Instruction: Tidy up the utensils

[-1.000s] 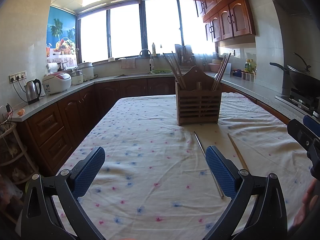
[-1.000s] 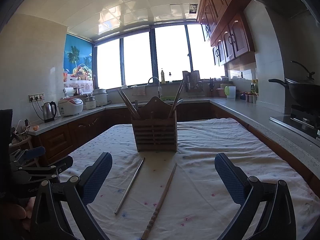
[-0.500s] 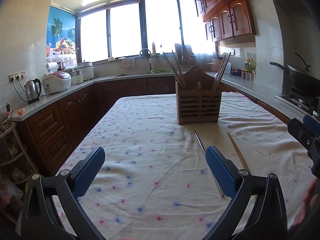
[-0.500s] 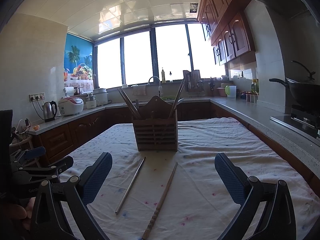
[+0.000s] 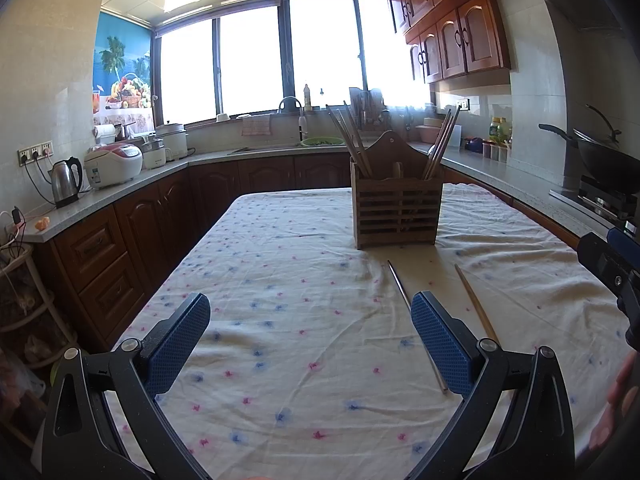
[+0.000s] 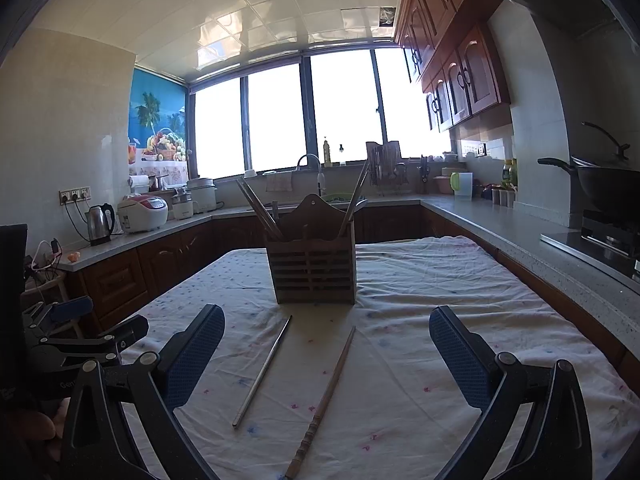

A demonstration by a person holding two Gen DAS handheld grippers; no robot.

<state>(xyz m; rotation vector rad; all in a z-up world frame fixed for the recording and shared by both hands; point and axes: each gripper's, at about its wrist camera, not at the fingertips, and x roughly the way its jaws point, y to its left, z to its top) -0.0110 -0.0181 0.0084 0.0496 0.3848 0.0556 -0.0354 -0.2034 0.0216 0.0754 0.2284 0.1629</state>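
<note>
2 loose chopsticks, a thin silver metal chopstick [image 6: 264, 372] and a longer brown wooden chopstick with a turned handle [image 6: 324, 396], lie flat and apart on the white flower-dotted tablecloth [image 6: 440, 288] just in front of the slatted brown wooden utensil holder [image 6: 314, 270], which already has several sticks standing in its compartments. the right gripper [image 6: 326, 364] and left gripper [image 5: 310, 344] both hover above the cloth with their blue-padded fingers spread wide and nothing between them. with 2 sticks outside the holder, a pick-up seems to be the step in hand, and it calls for lowering the fingers to straddle 1 thin stick, closing squarely and tipping it upright into a compartment.
</note>
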